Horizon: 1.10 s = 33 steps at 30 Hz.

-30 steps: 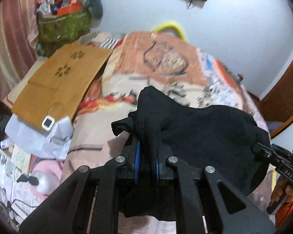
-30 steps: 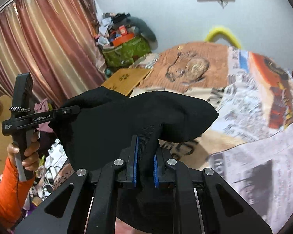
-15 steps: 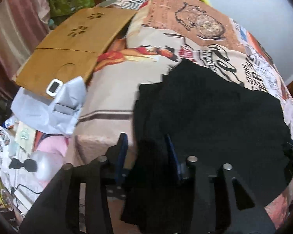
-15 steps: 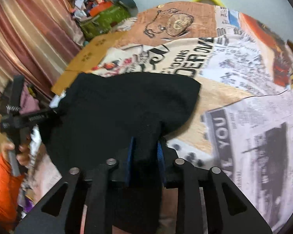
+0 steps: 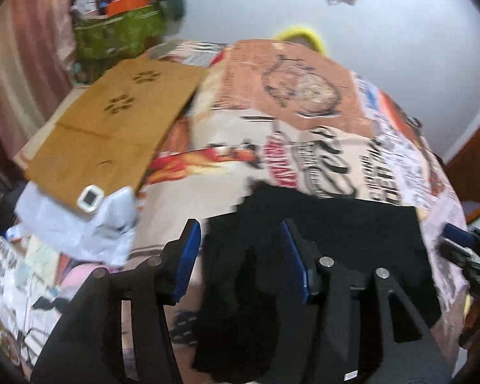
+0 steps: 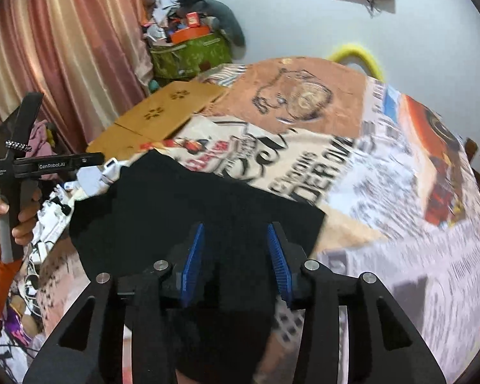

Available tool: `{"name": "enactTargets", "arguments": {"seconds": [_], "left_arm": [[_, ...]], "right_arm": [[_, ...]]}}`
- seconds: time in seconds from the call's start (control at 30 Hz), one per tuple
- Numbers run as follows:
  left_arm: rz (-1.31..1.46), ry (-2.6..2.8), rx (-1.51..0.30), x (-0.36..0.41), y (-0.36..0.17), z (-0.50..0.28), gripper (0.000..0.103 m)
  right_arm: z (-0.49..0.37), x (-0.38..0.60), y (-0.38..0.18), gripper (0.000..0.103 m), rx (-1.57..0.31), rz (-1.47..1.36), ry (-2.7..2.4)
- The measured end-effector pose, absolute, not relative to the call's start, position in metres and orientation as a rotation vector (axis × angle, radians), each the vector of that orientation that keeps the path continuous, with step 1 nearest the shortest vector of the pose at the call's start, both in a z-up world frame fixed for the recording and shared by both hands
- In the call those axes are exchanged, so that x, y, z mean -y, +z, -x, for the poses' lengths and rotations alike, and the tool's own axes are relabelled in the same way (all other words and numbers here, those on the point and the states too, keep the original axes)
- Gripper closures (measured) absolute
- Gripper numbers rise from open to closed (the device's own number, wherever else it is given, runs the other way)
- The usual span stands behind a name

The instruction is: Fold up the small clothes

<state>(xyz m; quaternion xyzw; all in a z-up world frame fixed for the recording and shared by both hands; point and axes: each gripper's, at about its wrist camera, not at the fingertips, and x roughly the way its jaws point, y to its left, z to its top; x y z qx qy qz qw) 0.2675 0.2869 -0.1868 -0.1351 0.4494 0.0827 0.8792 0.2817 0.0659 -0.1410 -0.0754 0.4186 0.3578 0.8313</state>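
A small black garment (image 5: 329,233) lies spread on the printed bed cover (image 5: 304,102), its near edge hanging over the bed's front. My left gripper (image 5: 241,256) stands over the garment's left corner with its jaws opening. The cloth sits between the blue pads (image 5: 188,256) but they do not press it. In the right wrist view the same garment (image 6: 192,204) lies flat. My right gripper (image 6: 235,262) is over its near right part, jaws opening too, with loose cloth between the pads (image 6: 276,259). A hand holds the left gripper (image 6: 89,160) at the left.
A brown cardboard sheet (image 5: 112,134) with paw-print cutouts lies at the bed's left side, with a grey plastic bag (image 5: 80,220) in front of it. A green bag (image 6: 192,51) full of clutter stands by the pink curtain (image 6: 64,48). Cables and small items litter the floor (image 6: 48,224).
Both grippers held the black garment up in shut jaws a second ago. The garment has come down flat onto the bed, and both pairs of jaws have spread off the cloth.
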Motion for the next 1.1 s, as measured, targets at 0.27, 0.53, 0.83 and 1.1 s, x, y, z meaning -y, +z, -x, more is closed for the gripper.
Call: {"name": "enactTargets", "arguments": {"seconds": [0.27,0.53,0.83,1.1], "left_arm": [[0.213,0.157,-1.07,-0.265,-0.239,-0.32,0.052],[0.216,0.349,-1.065,-0.308,-0.248,-0.319,0.064],[0.208,0.249,-1.031,-0.295,-0.22,-0.274,0.058],[0.089,0.231,-1.135,-0.259,-0.257,-0.257,0.044]], "right_arm": [[-0.308,-0.105,-0.188,0.065,-1.029,0.191,0.795],[-0.325,-0.069,-0.204,0.065,-1.076,0.155,0.704],[-0.292,-0.054,-0.169,0.065,-0.989,0.148,0.749],[-0.266,-0.081,-0.2,0.065,-1.125,0.249,0.825]]}}
